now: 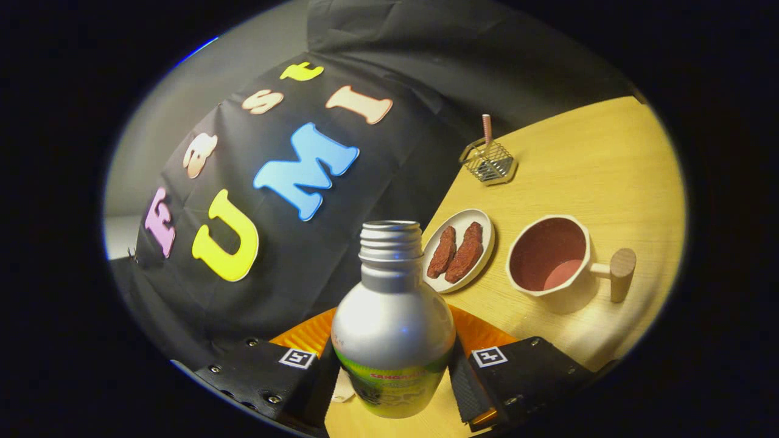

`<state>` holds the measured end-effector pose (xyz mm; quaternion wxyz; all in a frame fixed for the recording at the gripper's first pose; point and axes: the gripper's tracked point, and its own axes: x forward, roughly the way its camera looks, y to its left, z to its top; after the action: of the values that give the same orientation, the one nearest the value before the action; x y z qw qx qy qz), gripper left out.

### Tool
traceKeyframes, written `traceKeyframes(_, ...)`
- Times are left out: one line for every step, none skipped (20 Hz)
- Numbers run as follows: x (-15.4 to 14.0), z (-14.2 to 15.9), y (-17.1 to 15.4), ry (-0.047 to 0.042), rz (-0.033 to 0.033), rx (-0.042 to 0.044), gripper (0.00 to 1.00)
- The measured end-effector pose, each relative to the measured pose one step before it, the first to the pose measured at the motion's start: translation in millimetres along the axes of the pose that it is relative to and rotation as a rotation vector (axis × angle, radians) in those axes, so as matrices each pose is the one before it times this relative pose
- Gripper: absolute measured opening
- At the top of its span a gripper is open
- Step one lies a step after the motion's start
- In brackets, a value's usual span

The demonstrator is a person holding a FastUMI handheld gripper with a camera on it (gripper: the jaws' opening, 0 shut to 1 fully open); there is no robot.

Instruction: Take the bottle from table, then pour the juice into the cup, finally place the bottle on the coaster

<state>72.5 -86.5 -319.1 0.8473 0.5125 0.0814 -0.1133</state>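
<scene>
A silver bottle (392, 322) with an open threaded neck and a green label stands upright between my fingers, and my gripper (392, 380) is shut on its body. Right behind the bottle, an orange ribbed coaster (481, 331) lies on the wooden table (608, 164). To the right of the bottle, beyond my fingers, stands a cream cup (551, 258) with a reddish inside and a wooden handle. Whether the bottle rests on the table or hangs just above it, I cannot tell.
A white oval plate (487, 228) with two brown snack pieces sits between the bottle and the cup. Farther back, a wire holder (488, 161) with a pink stick stands near the table's edge. The black cloth wall hangs to the left.
</scene>
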Motion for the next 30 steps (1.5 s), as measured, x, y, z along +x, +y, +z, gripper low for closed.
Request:
traceKeyframes(1.41, 0.15, -4.28, -0.00140, -0.01327, 0.02699, 0.78)
traceKeyframes(1.45, -0.04, -3.23, 0.00352, -0.00885, 0.02738, 0.78)
traceKeyframes(1.67, -1.95, 0.36, 0.00565, 0.00144, 0.02880, 0.78)
traceKeyframes(1.36, -1.55, 1.44, 0.00721, 0.00313, 0.02548, 0.78)
traceKeyframes(-0.36, -0.01, 0.58, 0.00751, 0.00170, 0.01777, 0.78)
traceKeyframes(2.03, -2.65, -0.23, 0.01418, -0.00380, 0.01555, 0.78)
traceKeyframes(1.28, -3.08, -0.05, 0.01372, -0.00589, 0.01453, 0.78)
traceKeyframes(1.37, -1.78, -0.01, 0.00862, -0.00460, 0.01357, 0.78)
traceKeyframes(2.52, -1.01, -0.37, 0.00247, -0.00507, 0.01364, 0.78)
traceKeyframes(2.09, 0.13, 0.91, 0.00006, -0.00016, 0.02234, 0.78)
traceKeyframes(1.65, -0.88, 1.75, -0.00082, 0.00087, 0.03067, 0.78)
traceKeyframes(0.80, -1.44, 0.71, 0.00266, 0.00199, 0.03925, 0.78)
traceKeyframes(0.28, -0.47, 0.37, 0.00071, 0.00182, 0.03828, 0.78)
traceKeyframes(1.32, 0.29, 0.29, -0.00071, 0.00036, 0.03272, 0.78)
traceKeyframes(0.48, 0.33, -1.52, 0.00019, -0.00307, 0.02321, 0.78)
traceKeyframes(1.41, 0.64, -1.70, 0.00019, -0.00585, 0.01285, 0.78)
traceKeyframes(1.16, 0.49, -1.57, 0.00209, -0.00537, 0.01121, 0.78)
traceKeyframes(1.69, 0.83, 0.35, 0.00121, -0.00063, 0.02052, 0.78)
traceKeyframes(1.31, -0.47, 0.25, 0.00346, 0.00111, 0.02784, 0.78)
traceKeyframes(1.34, -0.75, -0.70, 0.00375, 0.00007, 0.02743, 0.78)
traceKeyframes(-0.94, -0.93, -0.50, 0.00532, -0.00393, 0.01997, 0.78)
traceKeyframes(-0.82, -1.21, 0.06, 0.00537, -0.00374, 0.01310, 0.78)
traceKeyframes(0.07, -0.62, -0.58, 0.00379, -0.00220, 0.01259, 0.78)
traceKeyframes(0.64, 0.41, 0.89, -0.00226, 0.00387, 0.01993, 0.78)
traceKeyframes(0.52, 1.63, -1.38, -0.00561, 0.00488, 0.02491, 0.78)
traceKeyframes(-0.90, 0.96, -1.99, -0.00302, -0.00019, 0.02729, 0.78)
traceKeyframes(-3.63, 2.22, -1.36, -0.00474, -0.00217, 0.02264, 0.78)
traceKeyframes(-2.75, 2.44, -0.78, -0.00797, -0.00087, 0.02258, 0.78)
traceKeyframes(-2.38, 2.42, 0.14, -0.00796, 0.00030, 0.02065, 0.78)
traceKeyframes(-1.54, 0.80, -1.91, -0.00408, -0.00335, 0.01352, 0.78)
